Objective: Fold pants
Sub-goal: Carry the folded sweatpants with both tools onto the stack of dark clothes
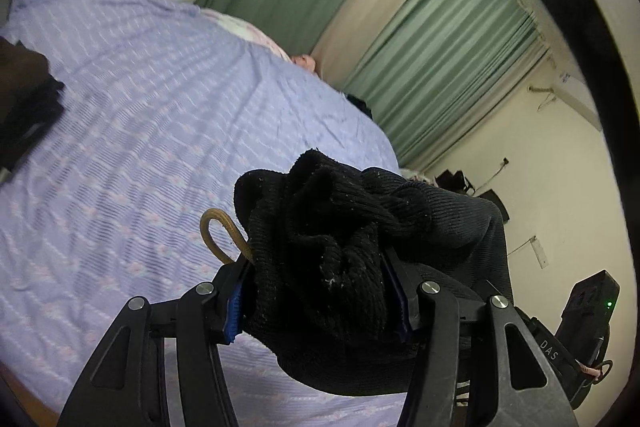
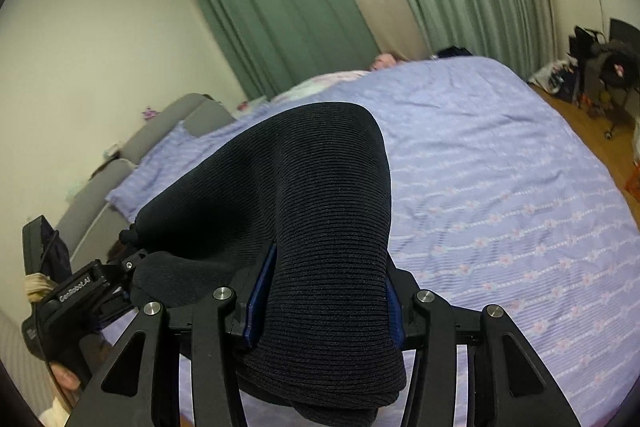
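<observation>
The pants (image 1: 332, 247) are black ribbed knit. My left gripper (image 1: 320, 291) is shut on a bunched part of them with a tan drawstring loop (image 1: 218, 235) sticking out, held above the bed. My right gripper (image 2: 320, 291) is shut on another part of the pants (image 2: 312, 195), which drape over its fingers and stretch left toward the left gripper (image 2: 92, 287). The right gripper's body shows at the lower right of the left wrist view (image 1: 576, 327). Both hold the pants lifted above the lavender bedsheet (image 2: 500, 167).
The bed with the lavender patterned sheet (image 1: 140, 127) fills the space below. Grey headboard (image 2: 120, 167), green curtains (image 2: 272, 7), pink bedding (image 1: 264, 39) at the far edge. Wooden floor and clutter (image 2: 600, 67) lie to the right. A dark item (image 1: 24, 99) sits at the left edge.
</observation>
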A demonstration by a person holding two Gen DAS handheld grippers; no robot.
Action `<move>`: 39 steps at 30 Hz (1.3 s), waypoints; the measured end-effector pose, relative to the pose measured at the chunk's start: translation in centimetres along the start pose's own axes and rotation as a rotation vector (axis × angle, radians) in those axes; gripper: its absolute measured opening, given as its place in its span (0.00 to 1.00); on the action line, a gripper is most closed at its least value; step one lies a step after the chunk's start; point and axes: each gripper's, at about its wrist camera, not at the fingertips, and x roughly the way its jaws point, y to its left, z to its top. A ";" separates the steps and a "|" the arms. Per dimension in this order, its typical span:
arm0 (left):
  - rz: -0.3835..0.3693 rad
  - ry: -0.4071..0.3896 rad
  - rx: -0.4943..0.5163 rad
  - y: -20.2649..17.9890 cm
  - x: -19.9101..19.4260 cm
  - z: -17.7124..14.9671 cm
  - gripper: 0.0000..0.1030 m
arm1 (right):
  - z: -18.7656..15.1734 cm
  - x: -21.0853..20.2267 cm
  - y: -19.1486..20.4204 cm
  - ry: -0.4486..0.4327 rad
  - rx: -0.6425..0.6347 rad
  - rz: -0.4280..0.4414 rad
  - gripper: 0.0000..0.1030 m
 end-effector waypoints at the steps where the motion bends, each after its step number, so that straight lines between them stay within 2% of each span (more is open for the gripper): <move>1: -0.001 -0.010 0.006 0.4 -1.4 0.0 0.53 | -0.1 -0.5 0.7 -0.004 -0.005 0.004 0.46; 8: -0.019 -0.048 0.025 5.9 -9.3 2.5 0.52 | -2.1 -2.1 9.3 -0.040 -0.023 0.025 0.46; 13: -0.037 -0.033 0.054 11.7 -14.0 4.8 0.52 | -5.0 -2.1 17.3 -0.068 -0.005 0.007 0.46; 18: -0.009 -0.038 0.037 16.7 -18.0 6.1 0.52 | -7.7 -0.9 23.6 -0.066 0.003 0.018 0.46; 22: 0.014 -0.063 -0.004 20.0 -21.1 6.6 0.52 | -8.0 0.1 27.1 -0.030 -0.021 0.048 0.46; 27: 0.061 -0.117 -0.045 22.4 -23.5 7.1 0.52 | -8.0 1.6 30.1 -0.019 -0.079 0.112 0.46; 30: 0.080 -0.149 -0.055 23.4 -24.5 7.6 0.52 | -7.8 2.6 31.4 -0.009 -0.087 0.156 0.46; 35: 0.092 -0.193 -0.071 25.7 -25.6 9.2 0.52 | -7.2 4.1 33.7 0.002 -0.116 0.178 0.46; 39: 0.090 -0.210 -0.054 29.0 -26.2 11.5 0.52 | -7.1 6.1 37.2 -0.014 -0.124 0.187 0.46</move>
